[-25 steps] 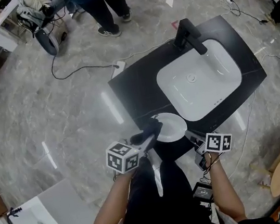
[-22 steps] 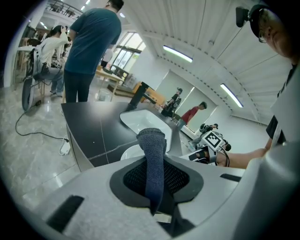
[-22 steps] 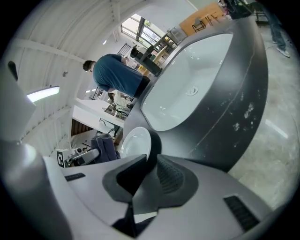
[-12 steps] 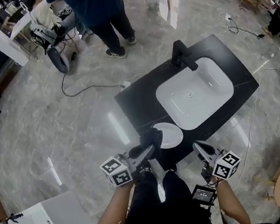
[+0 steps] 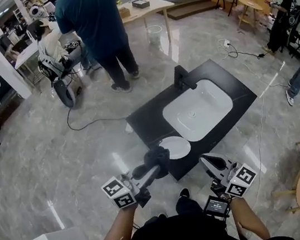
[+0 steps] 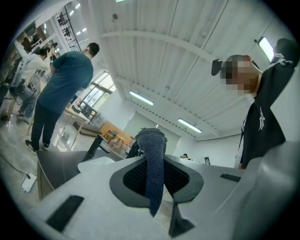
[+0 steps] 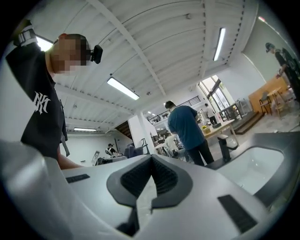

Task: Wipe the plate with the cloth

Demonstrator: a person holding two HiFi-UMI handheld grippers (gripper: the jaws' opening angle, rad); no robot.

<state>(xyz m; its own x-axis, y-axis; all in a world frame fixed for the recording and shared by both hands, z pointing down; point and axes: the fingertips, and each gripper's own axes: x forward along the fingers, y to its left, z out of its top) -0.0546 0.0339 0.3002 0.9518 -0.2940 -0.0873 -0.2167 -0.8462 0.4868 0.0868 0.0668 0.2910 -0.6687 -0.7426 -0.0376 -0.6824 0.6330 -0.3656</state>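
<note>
left gripper (image 5: 155,170): tongs pinched shut on the cloth, which runs down the seam between the pads and bunches up past the tips
cloth (image 5: 157,157): dark blue-grey, wadded, at the plate's 8 o'clock and overlapping its rim in the head view; can't tell if it touches
plate (image 5: 176,147): white, round, flat on the counter at its near edge, at 7 o'clock from the sink
right gripper (image 7: 151,174): tongs pressed together, nothing between them; in the head view it sits at the plate's 5 o'clock, apart from it, off the counter edge
counter (image 5: 148,117): black slab, set diagonally on the grey marble floor (image 5: 57,137)
sink (image 5: 198,110): white basin let into the counter
faucet (image 5: 182,79): black, at the sink's 11 o'clock
bystander (image 5: 91,18): teal shirt, dark trousers, standing at 11 o'clock from the counter, well apart
cable (image 5: 83,124): black, looping on the floor at the counter's 9 o'clock
</note>
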